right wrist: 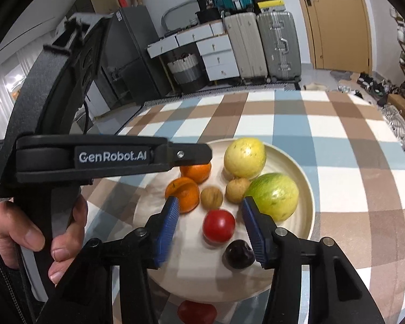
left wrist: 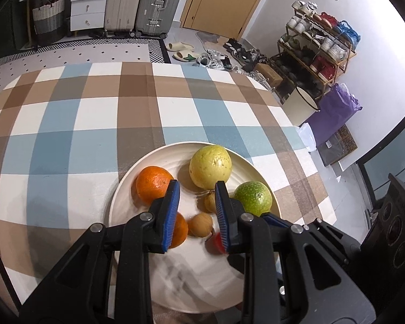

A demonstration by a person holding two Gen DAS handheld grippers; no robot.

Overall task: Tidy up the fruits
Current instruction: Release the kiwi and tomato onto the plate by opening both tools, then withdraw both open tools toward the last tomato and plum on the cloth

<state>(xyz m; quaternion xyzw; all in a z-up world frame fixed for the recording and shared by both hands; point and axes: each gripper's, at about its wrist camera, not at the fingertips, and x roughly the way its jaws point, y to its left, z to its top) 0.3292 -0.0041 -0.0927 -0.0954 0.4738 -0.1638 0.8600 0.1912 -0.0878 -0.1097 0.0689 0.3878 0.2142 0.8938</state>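
Observation:
A cream plate (left wrist: 127,186) (right wrist: 305,186) on the checked tablecloth holds two oranges (left wrist: 154,185) (right wrist: 186,193), a yellow fruit (left wrist: 210,166) (right wrist: 244,156), a green fruit (left wrist: 253,198) (right wrist: 274,195), two walnuts (left wrist: 199,224) (right wrist: 212,197), a red tomato (right wrist: 218,225) and a dark plum (right wrist: 239,253). My left gripper (left wrist: 197,189) is open and empty above the plate. My right gripper (right wrist: 210,202) is open and empty, its fingers on either side of the tomato. Another red fruit (right wrist: 197,311) lies on the cloth at the plate's near edge.
The left gripper's black body (right wrist: 94,159) and the hand holding it fill the left of the right wrist view. Beyond the table stand suitcases (left wrist: 145,2), white drawers (left wrist: 87,5), a woven basket (left wrist: 47,19) and a shoe rack (left wrist: 316,51).

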